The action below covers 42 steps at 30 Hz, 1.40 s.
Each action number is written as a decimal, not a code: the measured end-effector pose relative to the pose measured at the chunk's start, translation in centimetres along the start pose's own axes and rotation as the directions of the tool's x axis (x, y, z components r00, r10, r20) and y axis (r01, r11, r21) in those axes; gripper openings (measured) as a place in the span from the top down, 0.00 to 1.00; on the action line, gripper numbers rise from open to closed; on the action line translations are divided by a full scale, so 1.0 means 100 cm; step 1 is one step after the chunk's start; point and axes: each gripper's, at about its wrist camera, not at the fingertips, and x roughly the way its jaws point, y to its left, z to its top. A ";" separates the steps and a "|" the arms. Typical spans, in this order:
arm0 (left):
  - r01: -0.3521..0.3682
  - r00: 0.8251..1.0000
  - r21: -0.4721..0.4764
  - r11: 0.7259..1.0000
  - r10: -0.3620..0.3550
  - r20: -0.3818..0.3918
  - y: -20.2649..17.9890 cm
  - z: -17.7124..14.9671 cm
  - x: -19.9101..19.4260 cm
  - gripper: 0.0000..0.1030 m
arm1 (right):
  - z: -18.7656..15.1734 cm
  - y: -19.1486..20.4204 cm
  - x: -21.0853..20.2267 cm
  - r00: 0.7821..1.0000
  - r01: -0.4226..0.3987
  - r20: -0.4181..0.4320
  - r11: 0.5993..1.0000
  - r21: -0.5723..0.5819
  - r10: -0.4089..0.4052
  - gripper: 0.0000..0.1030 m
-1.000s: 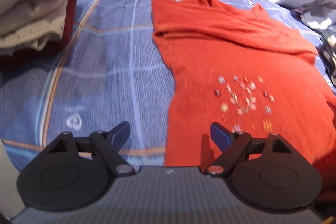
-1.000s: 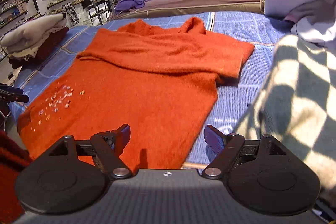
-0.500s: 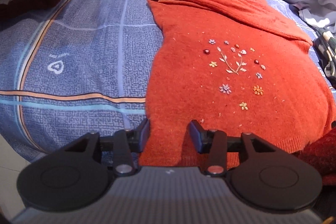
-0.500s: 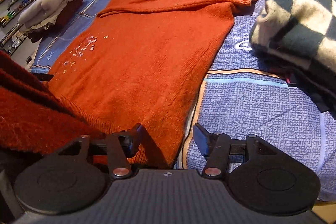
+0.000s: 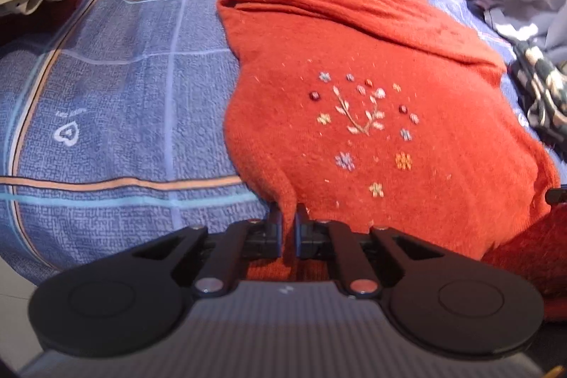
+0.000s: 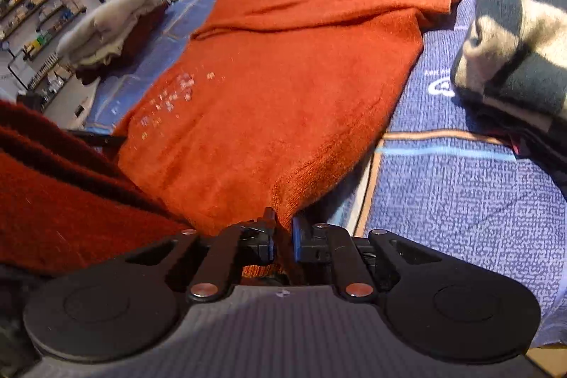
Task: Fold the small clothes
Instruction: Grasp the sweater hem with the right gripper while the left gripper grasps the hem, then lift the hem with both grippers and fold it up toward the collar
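Both of your grippers have just closed on the hem of the orange sweater point(image 5: 372, 59): your left gripper point(image 5: 288, 229) pinches the near left corner of the hem, with a ridge of knit pulled up between its blue pads, and your right gripper point(image 6: 282, 236) pinches the near right corner in the same way. The sweater itself lies flat, front up, on the blue checked bedspread point(image 5: 124, 77), its collar at the far end, its sleeves already laid across the chest and its embroidered flowers point(image 5: 365, 123) facing you. That gives you both bottom corners in hand, so the fold of the hem toward the collar looks ready to begin. A second ago both sets of jaws stood wide apart, well above and short of the hem; half a second ago they had narrowed and straddled the edge; now they are shut on cloth. Beside your right gripper, the checked blanket point(image 6: 514, 41) sits close, so watch it as you lift.
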 end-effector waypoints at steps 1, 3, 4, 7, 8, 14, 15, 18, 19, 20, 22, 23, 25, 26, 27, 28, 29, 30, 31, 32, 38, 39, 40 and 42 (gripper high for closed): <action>-0.005 1.000 -0.005 1.000 0.005 0.018 0.003 0.005 -0.003 0.94 | 0.006 -0.001 -0.003 1.000 -0.015 0.019 1.000 0.015 0.015 0.84; 0.001 0.998 -0.011 1.000 -0.001 0.057 0.009 0.024 -0.007 0.94 | 0.021 -0.005 -0.008 0.997 -0.044 0.069 0.998 0.048 0.041 0.84; 0.000 0.997 -0.012 1.000 0.000 0.076 0.010 0.033 -0.007 0.94 | 0.031 -0.009 -0.009 0.994 -0.063 0.090 0.996 0.064 0.057 0.84; -0.032 0.991 0.019 0.999 0.029 0.131 0.006 0.077 0.001 0.94 | 0.066 -0.020 -0.005 0.985 -0.089 0.158 0.991 0.101 0.073 0.84; -0.051 0.987 0.026 0.998 0.046 0.151 0.004 0.094 0.007 0.94 | 0.080 -0.025 -0.004 0.981 -0.090 0.183 0.988 0.123 0.067 0.84; -0.094 0.978 0.015 0.995 0.090 0.190 -0.005 0.200 0.060 0.94 | 0.169 -0.062 0.014 0.957 -0.044 0.288 0.970 0.238 -0.028 0.84; -0.097 0.977 0.006 0.995 0.094 0.190 -0.006 0.216 0.071 0.94 | 0.181 -0.071 0.018 0.953 -0.050 0.300 0.960 0.274 -0.036 0.84; -0.131 0.973 -0.010 0.991 0.131 0.189 -0.010 0.258 0.107 0.94 | 0.210 -0.095 0.034 0.948 -0.032 0.307 0.939 0.343 -0.079 0.84; -0.148 0.972 -0.003 0.989 0.146 0.184 -0.013 0.271 0.119 0.94 | 0.218 -0.101 0.040 0.948 -0.011 0.302 0.935 0.355 -0.104 0.84; -0.161 0.970 0.005 0.987 0.157 0.184 -0.016 0.282 0.129 0.94 | 0.226 -0.108 0.045 0.949 -0.007 0.295 0.932 0.363 -0.108 0.84; -0.172 0.970 0.025 0.985 0.165 0.179 -0.022 0.300 0.147 0.94 | 0.236 -0.122 0.057 0.950 0.000 0.285 0.915 0.404 -0.126 0.84; -0.181 0.969 0.027 0.983 0.173 0.174 -0.023 0.308 0.156 0.94 | 0.240 -0.128 0.063 0.951 0.017 0.275 0.909 0.417 -0.143 0.84; -0.192 0.968 0.019 0.981 0.186 0.168 -0.023 0.322 0.171 0.94 | 0.245 -0.138 0.074 0.947 0.053 0.265 0.903 0.425 -0.180 0.84; -0.193 0.968 0.008 0.981 0.189 0.162 -0.022 0.329 0.178 0.94 | 0.247 -0.144 0.079 0.946 0.057 0.262 0.896 0.440 -0.189 0.84; -0.197 0.968 -0.009 0.980 0.196 0.159 -0.020 0.334 0.184 0.92 | 0.249 -0.151 0.084 0.948 0.052 0.257 0.886 0.460 -0.189 0.83; -0.202 0.967 -0.025 0.979 0.203 0.153 -0.018 0.337 0.189 0.90 | 0.251 -0.157 0.089 0.949 0.054 0.248 0.875 0.482 -0.194 0.82; -0.209 0.967 -0.033 0.977 0.212 0.145 -0.015 0.339 0.194 0.86 | 0.252 -0.162 0.092 0.949 0.065 0.236 0.861 0.504 -0.209 0.77; -0.221 0.964 -0.035 0.975 0.224 0.143 -0.011 0.340 0.197 0.74 | 0.250 -0.166 0.094 0.946 0.074 0.231 0.846 0.527 -0.226 0.69; -0.239 0.958 -0.041 0.970 0.243 0.155 -0.008 0.340 0.196 0.64 | 0.249 -0.169 0.092 0.941 0.074 0.240 0.834 0.547 -0.241 0.66; -0.267 0.945 -0.053 0.962 0.272 0.180 -0.005 0.338 0.191 0.41 | 0.246 -0.169 0.089 0.932 0.072 0.261 0.833 0.548 -0.253 0.59; -0.343 0.869 -0.080 0.936 0.349 0.350 -0.005 0.320 0.145 0.33 | 0.240 -0.116 0.058 0.865 0.249 0.378 0.936 0.247 -0.330 0.43; -0.305 0.880 -0.025 0.952 0.292 0.375 -0.013 0.311 0.136 0.42 | 0.237 -0.101 0.055 0.869 0.262 0.389 0.952 0.160 -0.305 0.43; -0.287 0.889 0.041 0.957 0.250 0.384 -0.025 0.301 0.130 0.44 | 0.233 -0.086 0.056 0.880 0.271 0.387 0.960 0.071 -0.277 0.44; -0.263 0.915 0.180 0.948 0.186 0.358 -0.051 0.280 0.127 0.54 | 0.223 -0.060 0.065 0.916 0.258 0.340 0.962 -0.089 -0.214 0.44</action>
